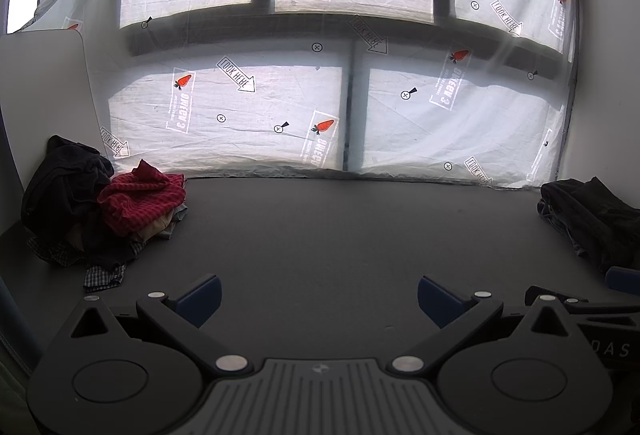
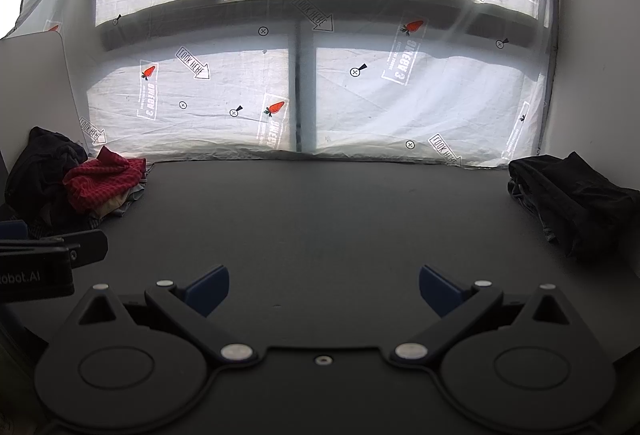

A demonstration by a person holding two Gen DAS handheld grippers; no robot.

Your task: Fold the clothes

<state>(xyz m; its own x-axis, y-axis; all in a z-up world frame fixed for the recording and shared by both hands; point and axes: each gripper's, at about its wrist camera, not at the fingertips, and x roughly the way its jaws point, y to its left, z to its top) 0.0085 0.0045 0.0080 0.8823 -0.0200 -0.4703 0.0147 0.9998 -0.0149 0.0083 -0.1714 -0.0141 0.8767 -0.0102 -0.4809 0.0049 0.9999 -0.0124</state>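
Observation:
A heap of unfolded clothes lies at the table's far left: a red checked garment (image 1: 140, 201) on top, a black one (image 1: 66, 187) behind it, a plaid one (image 1: 102, 275) at the front. It also shows in the right wrist view (image 2: 104, 181). A dark folded stack (image 1: 592, 219) sits at the far right, also in the right wrist view (image 2: 572, 199). My left gripper (image 1: 319, 297) is open and empty above the dark table (image 1: 340, 235). My right gripper (image 2: 324, 289) is open and empty too, beside the left one.
A printed translucent sheet (image 1: 320, 95) covers the window behind the table. A white board (image 1: 44, 83) stands at the back left. The left gripper's body shows at the left edge of the right wrist view (image 2: 44, 259).

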